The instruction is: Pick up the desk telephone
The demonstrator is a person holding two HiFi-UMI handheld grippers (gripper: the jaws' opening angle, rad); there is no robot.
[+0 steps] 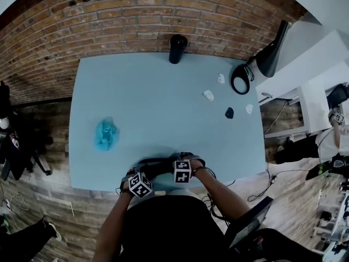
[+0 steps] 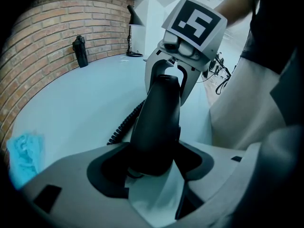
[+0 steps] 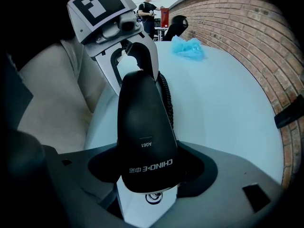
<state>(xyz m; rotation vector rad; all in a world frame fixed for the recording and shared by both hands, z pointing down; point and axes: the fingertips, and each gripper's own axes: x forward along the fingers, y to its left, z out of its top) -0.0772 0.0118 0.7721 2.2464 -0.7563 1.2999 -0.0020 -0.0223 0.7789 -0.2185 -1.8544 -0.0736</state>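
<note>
Black handset (image 3: 145, 141); light-blue table (image 1: 163, 102); turquoise cloth (image 1: 106, 134); red-brown brick wall (image 1: 136, 15).

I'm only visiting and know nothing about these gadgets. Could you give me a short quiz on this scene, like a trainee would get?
1. True or false: the left hand-held gripper is empty.
2. What lies crumpled on the table? A) blue cloth B) red towel C) newspaper
3. Fill in: the black bottle stands beside the ___ wall.
Key: 1 false, it and the right hand-held gripper both clamp the telephone handset; 2 A; 3 brick.
</note>
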